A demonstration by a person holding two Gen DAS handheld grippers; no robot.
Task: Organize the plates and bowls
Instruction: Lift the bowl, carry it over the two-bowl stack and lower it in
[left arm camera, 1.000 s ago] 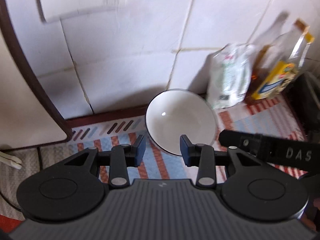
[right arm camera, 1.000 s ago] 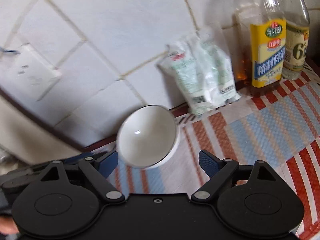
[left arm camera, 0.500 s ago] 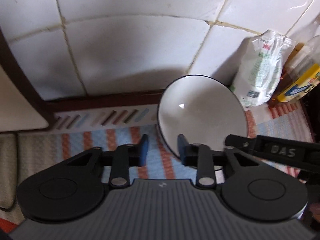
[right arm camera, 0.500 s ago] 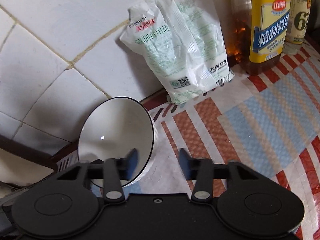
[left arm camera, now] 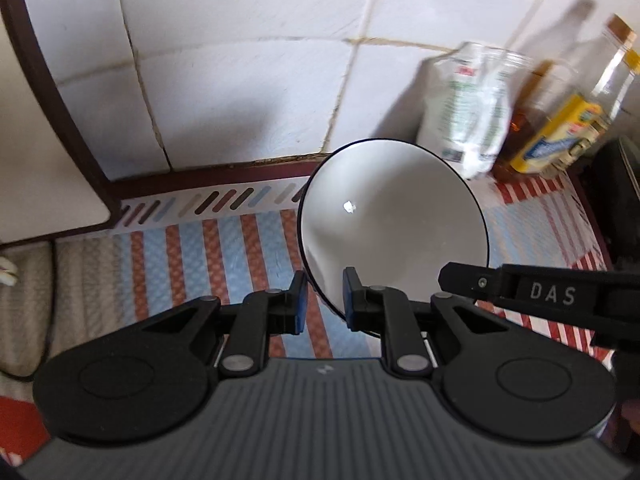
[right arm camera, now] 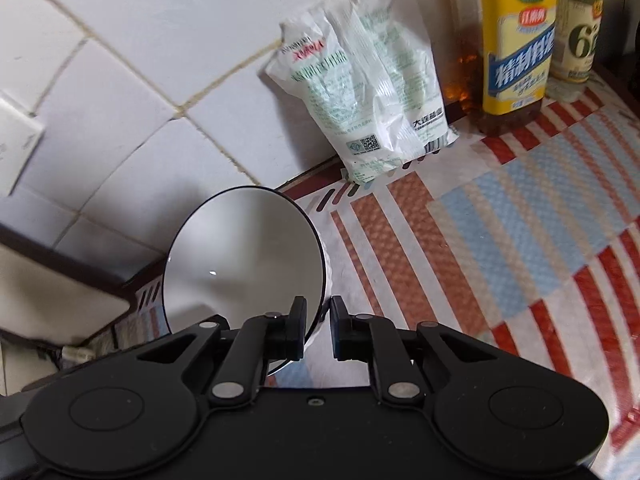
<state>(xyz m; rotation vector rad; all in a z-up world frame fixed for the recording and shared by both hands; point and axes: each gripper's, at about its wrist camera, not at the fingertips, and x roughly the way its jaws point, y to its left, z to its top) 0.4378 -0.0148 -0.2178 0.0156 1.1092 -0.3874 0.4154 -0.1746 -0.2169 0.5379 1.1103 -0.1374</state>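
A white bowl point(left arm camera: 392, 216) with a thin dark rim is tipped up over the striped mat point(left arm camera: 240, 256), close to the tiled wall. My left gripper point(left arm camera: 324, 304) straddles its near left rim, one pad inside and one outside, shut on it. In the right wrist view the same bowl point(right arm camera: 244, 256) shows its hollow to the camera. My right gripper point(right arm camera: 318, 322) is shut on its near right rim. One black finger point(left arm camera: 520, 288) of the right gripper reaches in from the right in the left wrist view. No plates are in sight.
A white and green packet point(right arm camera: 368, 92) leans on the wall right of the bowl. Beside it stand a yellow-labelled bottle point(right arm camera: 516, 40) and a pale-labelled bottle point(right arm camera: 576, 40). A cream appliance with a brown edge point(left arm camera: 36, 140) fills the left. A dark object point(left arm camera: 620, 200) is at the right edge.
Both grippers have come in onto the bowl's rim and their jaws have closed, the right from wide open. The bowl now fills more of both views and tips up.
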